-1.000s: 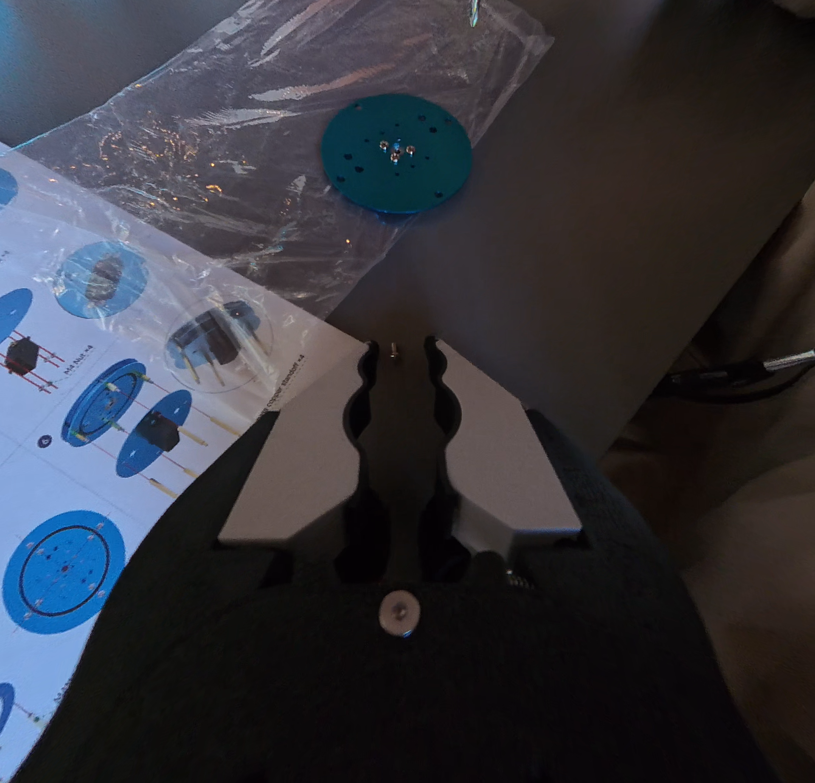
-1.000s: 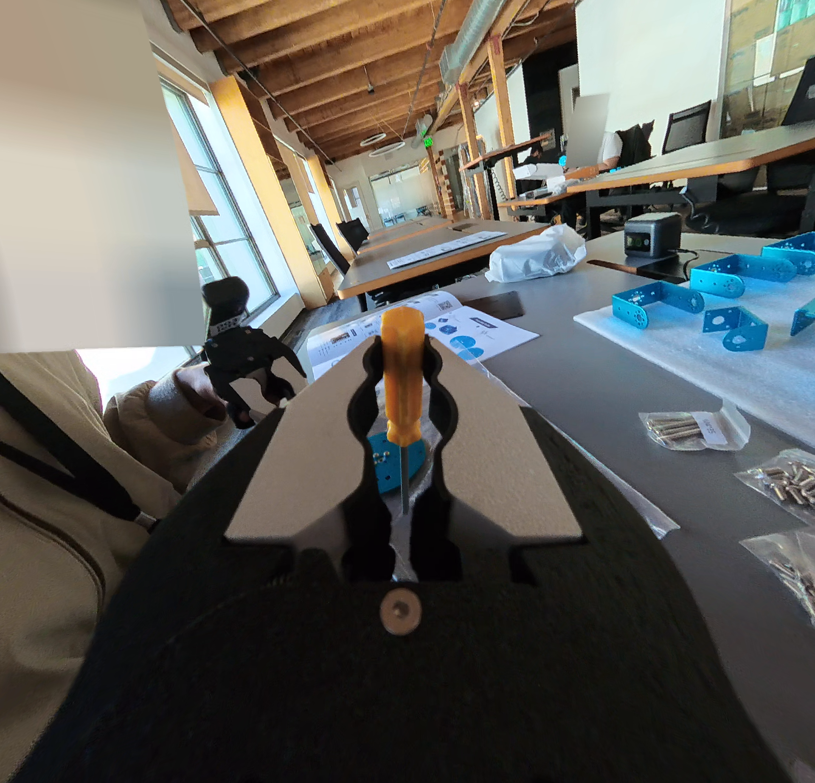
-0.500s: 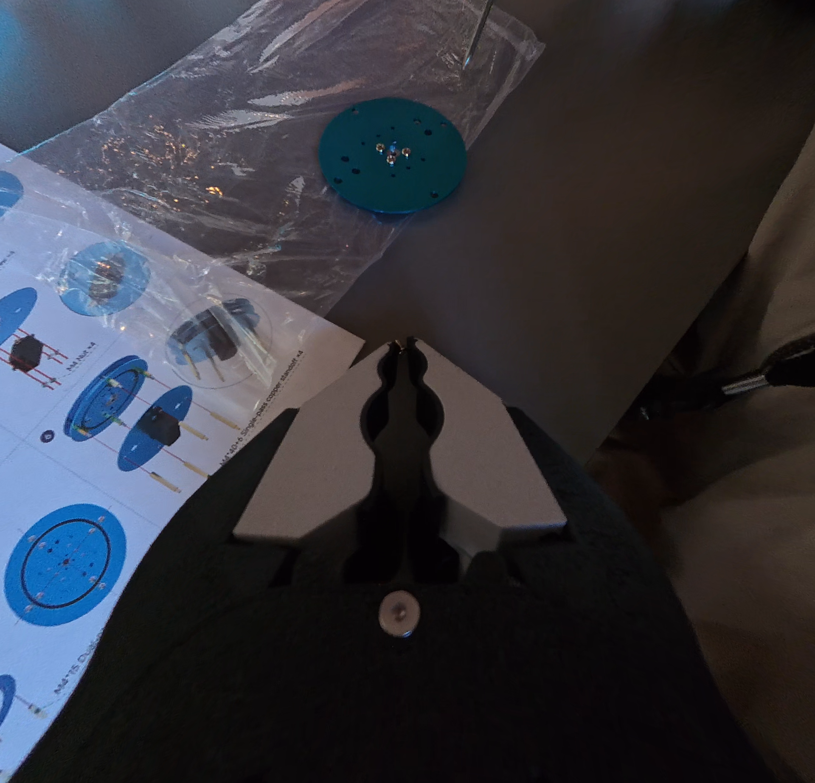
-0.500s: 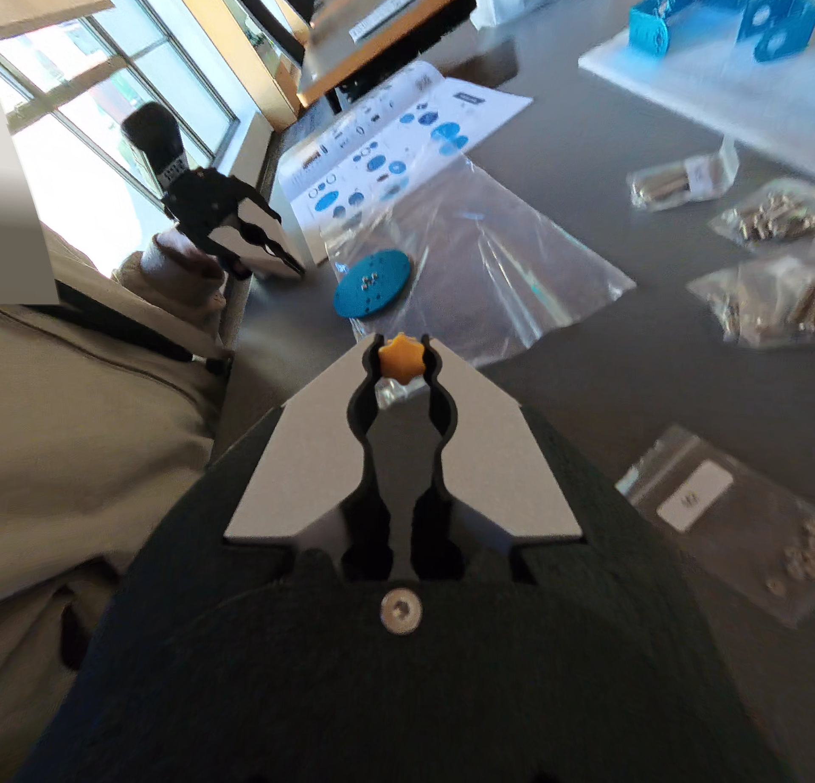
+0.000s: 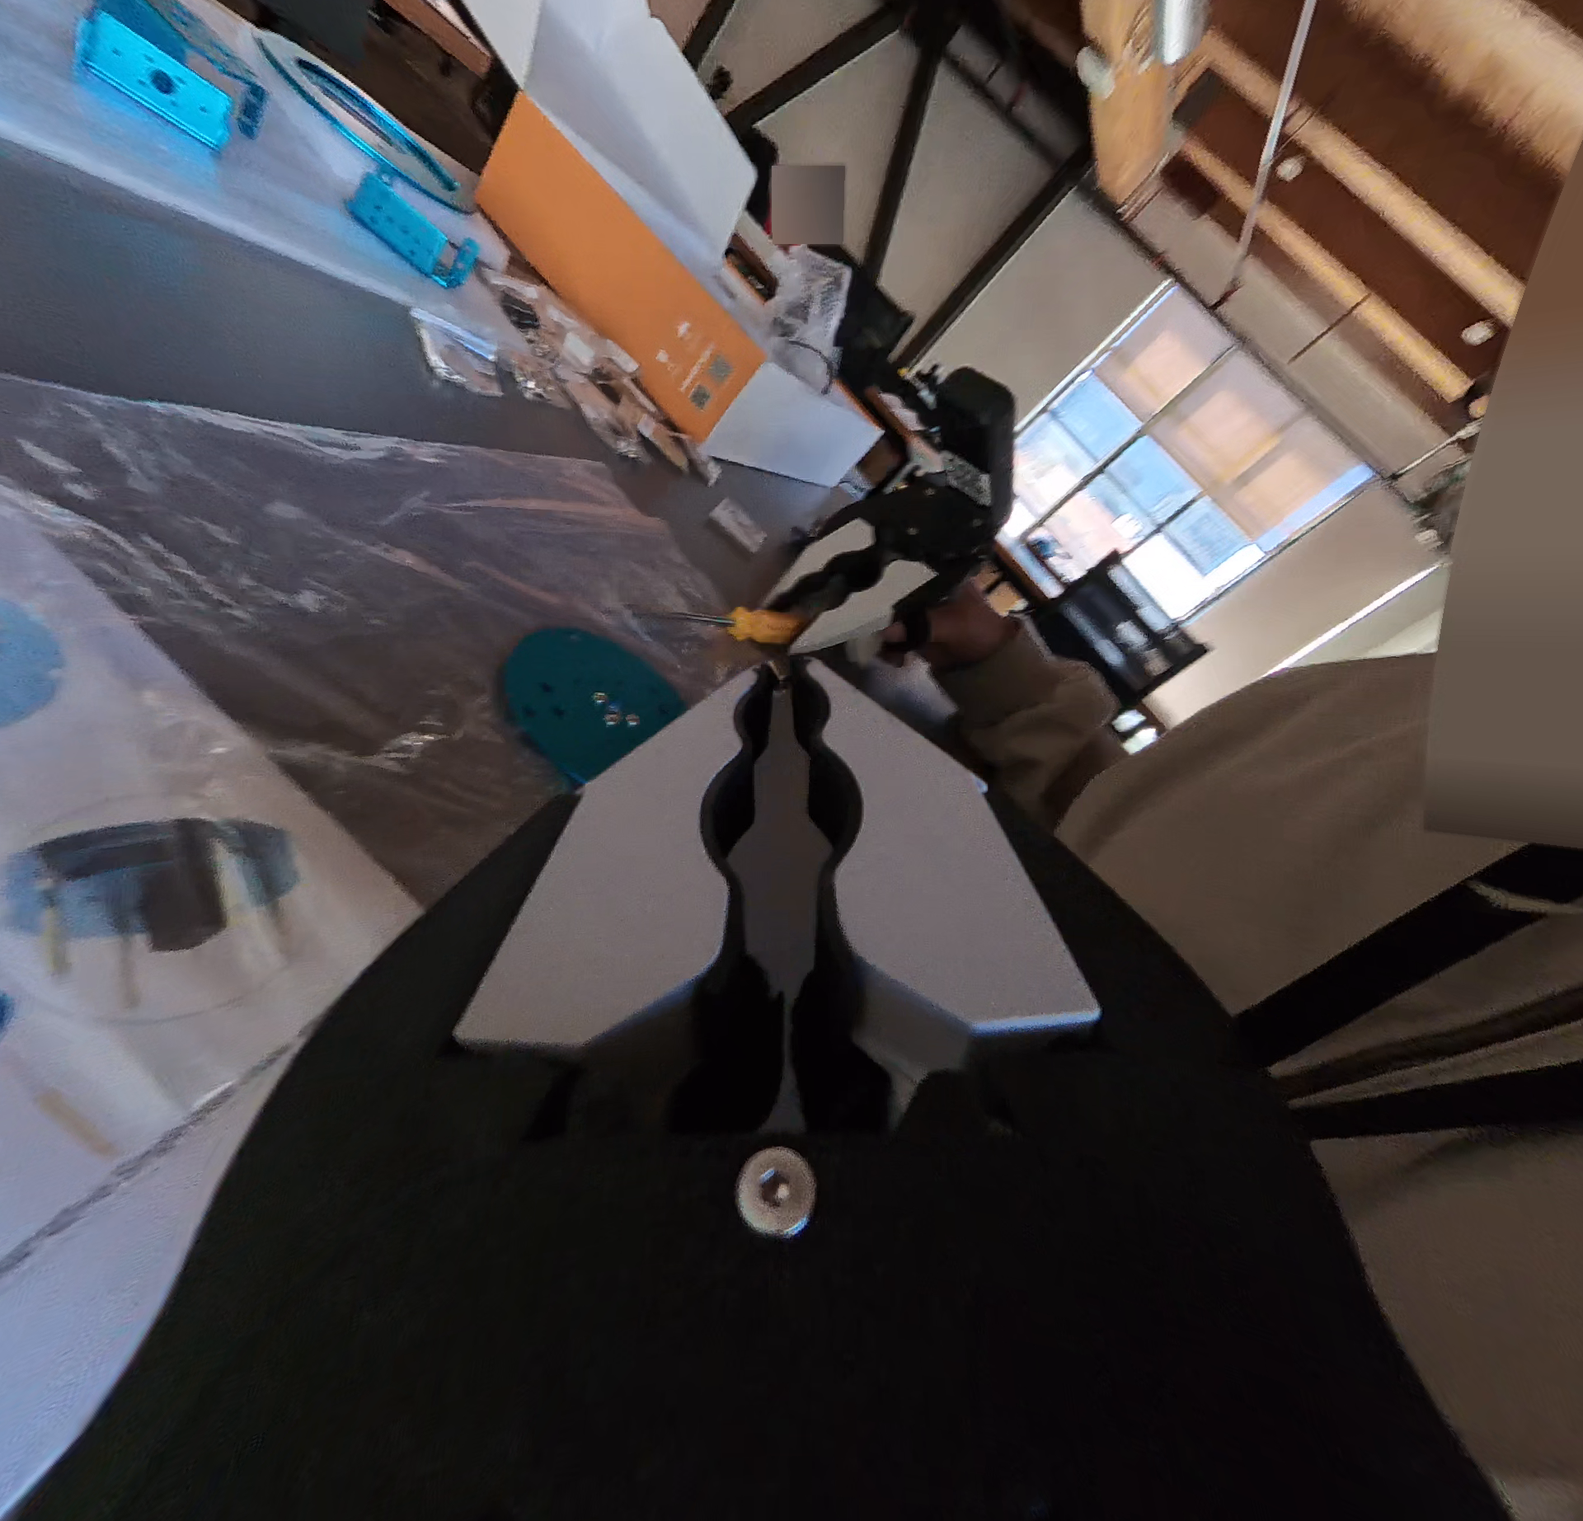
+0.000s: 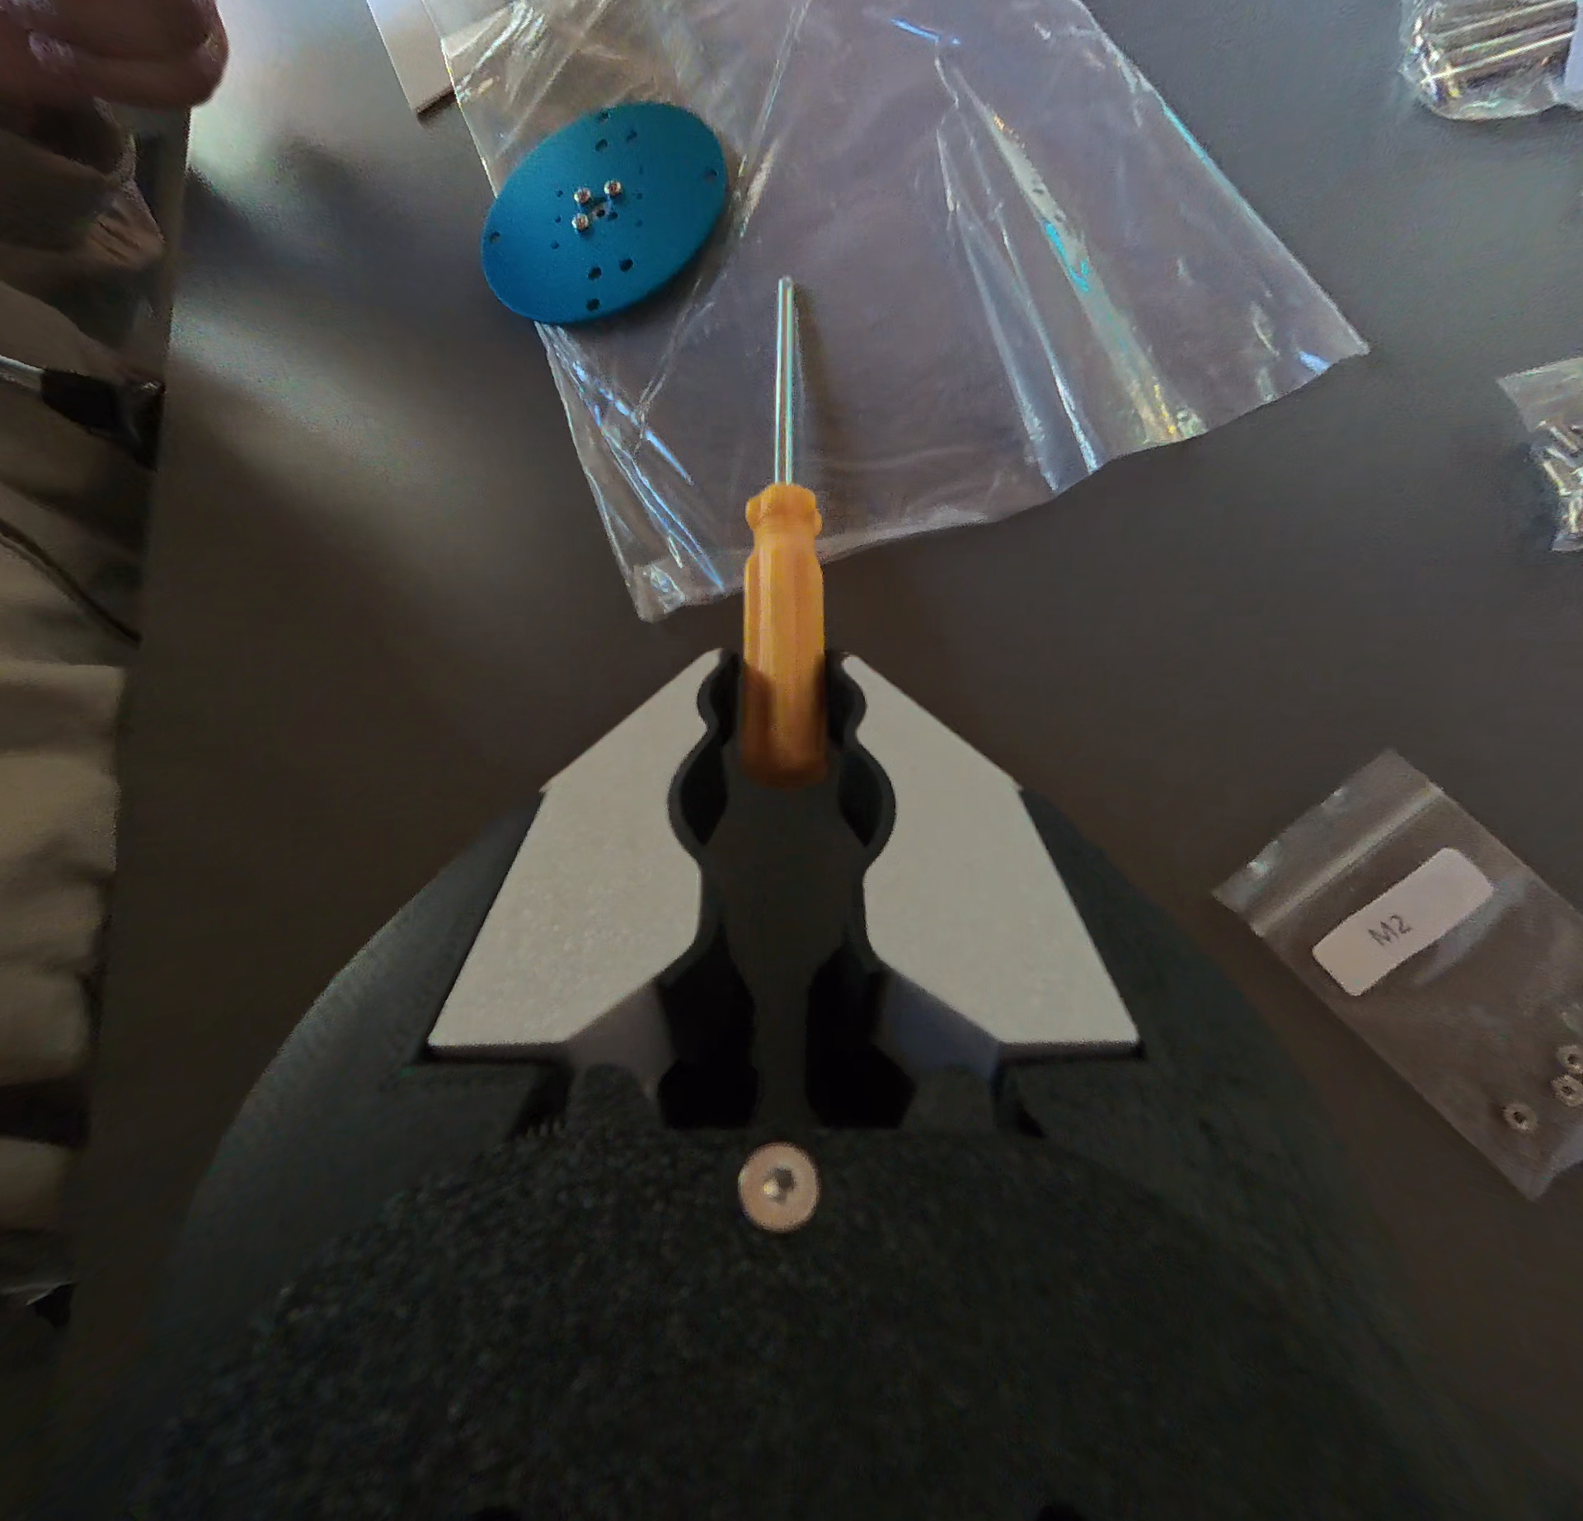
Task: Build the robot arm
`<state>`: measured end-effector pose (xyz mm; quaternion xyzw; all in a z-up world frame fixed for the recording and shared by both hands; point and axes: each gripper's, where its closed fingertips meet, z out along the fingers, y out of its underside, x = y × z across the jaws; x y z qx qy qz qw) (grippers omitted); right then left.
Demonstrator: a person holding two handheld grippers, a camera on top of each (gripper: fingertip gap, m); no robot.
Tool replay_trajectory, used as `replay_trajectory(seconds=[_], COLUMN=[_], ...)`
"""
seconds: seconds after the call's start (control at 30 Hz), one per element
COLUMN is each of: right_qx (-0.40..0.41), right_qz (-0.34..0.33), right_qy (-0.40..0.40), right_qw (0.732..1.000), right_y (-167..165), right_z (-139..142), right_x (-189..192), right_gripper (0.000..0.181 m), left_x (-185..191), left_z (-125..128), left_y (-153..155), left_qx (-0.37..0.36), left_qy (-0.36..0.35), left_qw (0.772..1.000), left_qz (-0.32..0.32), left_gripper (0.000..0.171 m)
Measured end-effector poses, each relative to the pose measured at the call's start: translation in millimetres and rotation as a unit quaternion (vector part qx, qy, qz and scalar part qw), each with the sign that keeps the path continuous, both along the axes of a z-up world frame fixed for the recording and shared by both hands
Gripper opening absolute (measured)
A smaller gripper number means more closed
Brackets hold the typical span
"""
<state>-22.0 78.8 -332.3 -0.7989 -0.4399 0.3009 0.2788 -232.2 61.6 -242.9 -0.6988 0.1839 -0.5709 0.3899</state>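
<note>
Here, right hand-held gripper [image 6: 784,675] clamped on orange screwdriver [image 6: 781,623] by the handle, shaft tip over clear bag [image 6: 925,281], near blue disc [image 6: 604,216]. Light, stiff, slippery. Left hand-held gripper [image 5: 781,675] nearly closed, pinching a tiny screw [image 5: 778,669], beside that disc on the tabletop [image 6: 385,538].

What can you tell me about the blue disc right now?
The blue disc is a flat, round plate, metal by its look, drilled with many small holes. Three small silver screw heads sit near its centre. It lies flat on the dark table, overlapping the edge of the clear plastic bag. Neither gripper touches it; the screwdriver tip points beside it, clear of its rim.
</note>
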Motion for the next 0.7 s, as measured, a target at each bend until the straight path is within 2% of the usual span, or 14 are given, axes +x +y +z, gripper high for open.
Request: replay_trajectory(seconds=[0.07, 0.17, 0.27, 0.33, 0.37, 0.43, 0.53, 0.63, 0.7], right_qx=[0.015, 0.102, 0.209, 0.216, 0.209, 0.198, 0.193, 0.212, 0.226], right_qz=[-0.011, -0.007, 0.088, 0.188, 0.228, 0.274, 0.311, 0.311, 0.313], right_qy=[0.001, 0.056, 0.139, 0.221, 0.241, 0.245, 0.238, 0.27, 0.256], right_qw=[1.0, 0.993, 0.964, 0.932, 0.92, 0.909, 0.9, 0.886, 0.886], right_y=[6, 12, -8, -45, -59, -68, -67, -68, -67], right_z=[6, 47, 94, 116, 122, 124, 117, 120, 116], right_x=[0, -13, -56, -93, -107, -127, -142, -144, -140], right_gripper=[0.035, 0.035, 0.036, 0.035, 0.029, 0.029, 0.021, 0.013, 0.008], left_x=[6, 17, 30, 41, 46, 56, 66, 70, 72], left_z=[4, 14, 22, 29, 32, 38, 37, 38, 37], left_y=[-5, -14, -21, -29, -35, -46, -50, -53, -52], left_qx=[-0.028, -0.06, -0.096, -0.123, -0.133, -0.145, -0.153, -0.156, -0.159], left_qy=[-0.038, -0.088, -0.129, -0.155, -0.164, -0.179, -0.177, -0.183, -0.186], left_qw=[0.999, 0.992, 0.981, 0.969, 0.962, 0.95, 0.948, 0.945, 0.945], left_qz=[-0.026, -0.069, -0.11, -0.149, -0.171, -0.21, -0.216, -0.221, -0.217], left_gripper=[0.004, 0.004, 0.004, 0.003, 0.003, 0.004, 0.004, 0.004, 0.004])
